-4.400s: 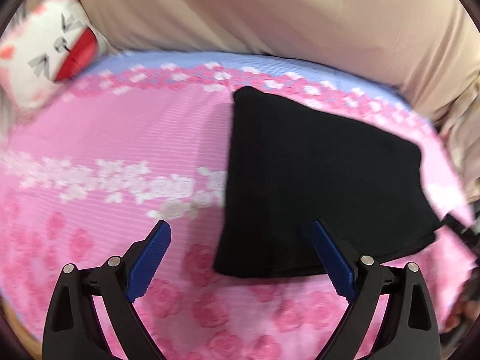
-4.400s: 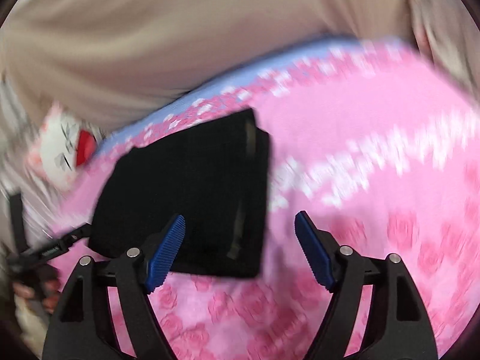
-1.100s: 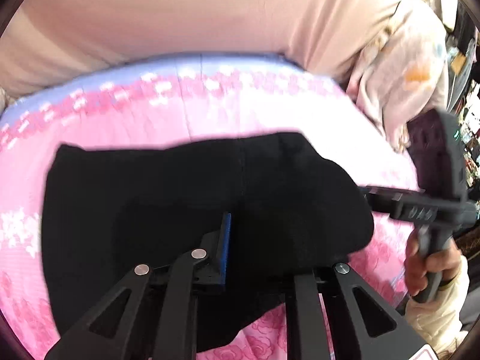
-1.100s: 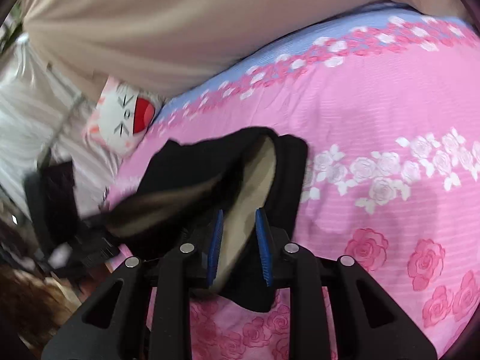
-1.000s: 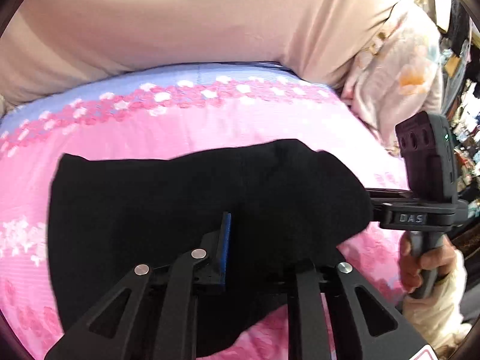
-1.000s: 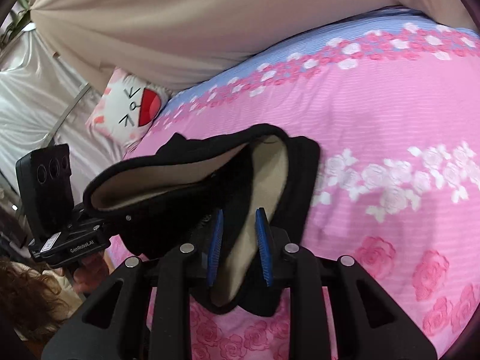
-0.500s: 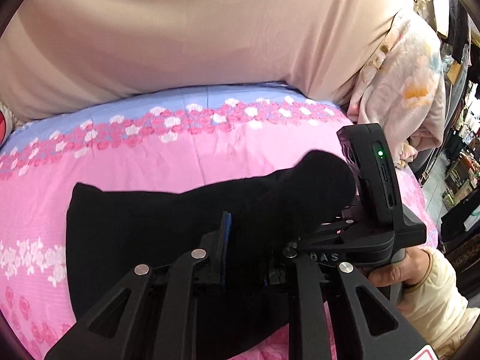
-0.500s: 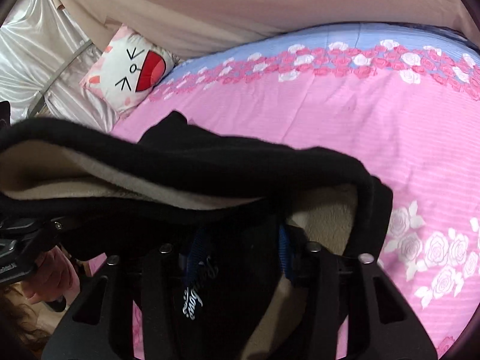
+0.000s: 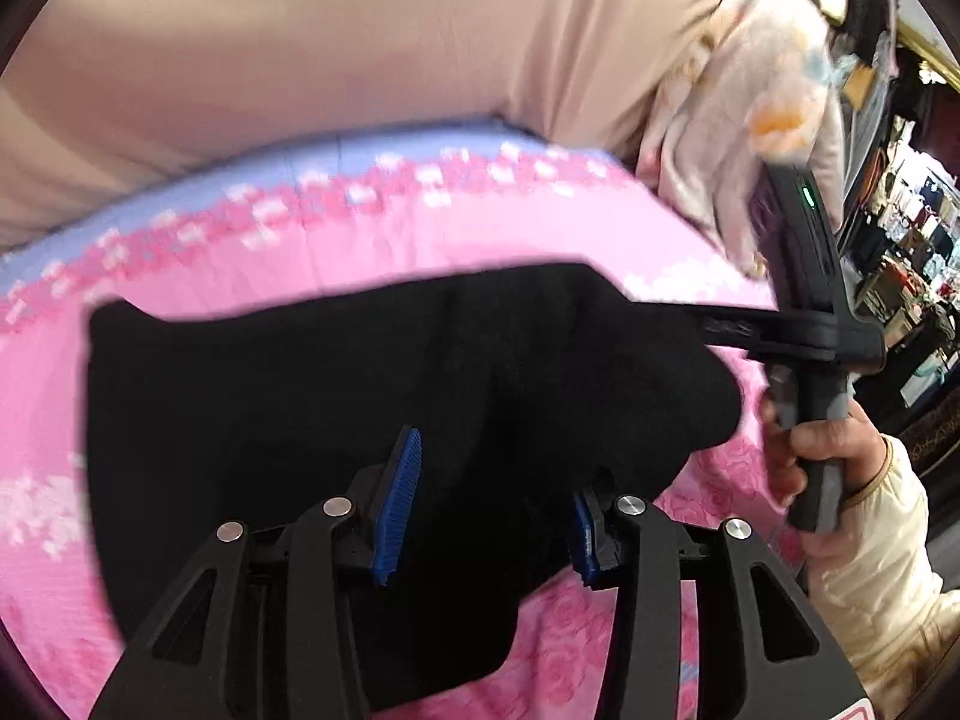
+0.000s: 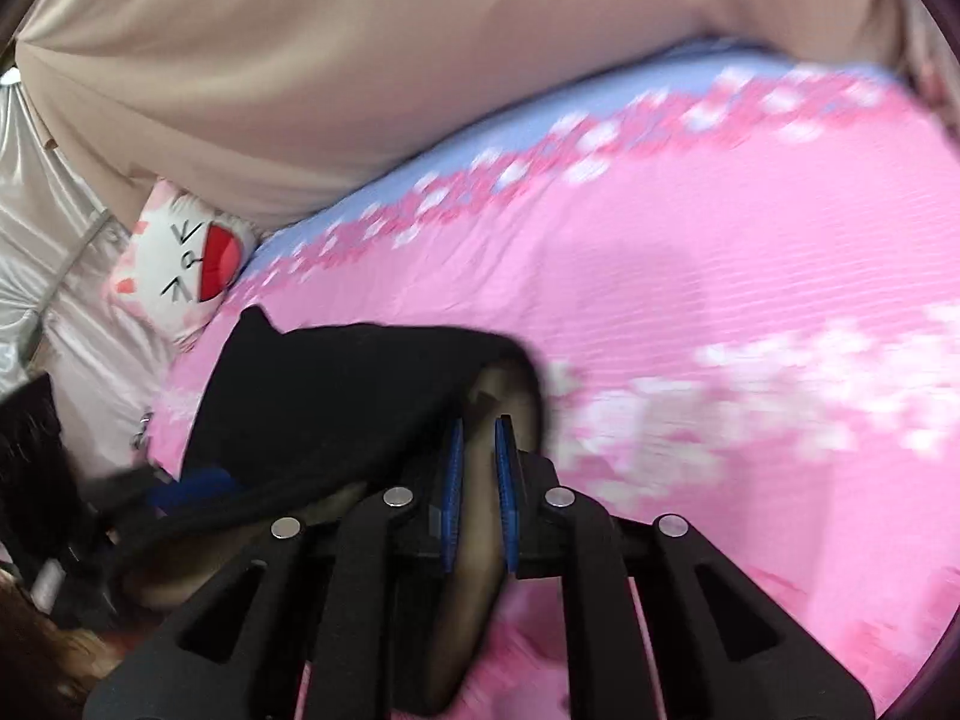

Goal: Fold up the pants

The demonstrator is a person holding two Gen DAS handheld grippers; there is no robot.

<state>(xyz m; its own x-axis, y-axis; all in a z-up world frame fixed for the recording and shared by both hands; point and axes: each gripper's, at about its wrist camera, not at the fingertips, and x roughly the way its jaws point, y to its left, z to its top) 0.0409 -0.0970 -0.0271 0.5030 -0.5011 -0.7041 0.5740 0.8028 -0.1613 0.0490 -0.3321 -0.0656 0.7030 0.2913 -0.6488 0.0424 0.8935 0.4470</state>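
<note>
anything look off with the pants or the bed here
Nothing is spilled or damaged. The black pants are bunched, not flat: the right gripper pinches one edge so the pale lining shows, while the left gripper is open around the near edge.

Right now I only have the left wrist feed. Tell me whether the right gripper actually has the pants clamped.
Observer: Yes. The right gripper is shut on the pants, with its pads pinching one edge layer.
Operator: Say which face of the cloth sits between the pads.
Observer: The beige lining shows there, and the black outer face folds over above it.
Operator: Report anything beyond the pants on that side.
Observer: A cat-face pillow lies at the bed's edge, apart from the pants.
</note>
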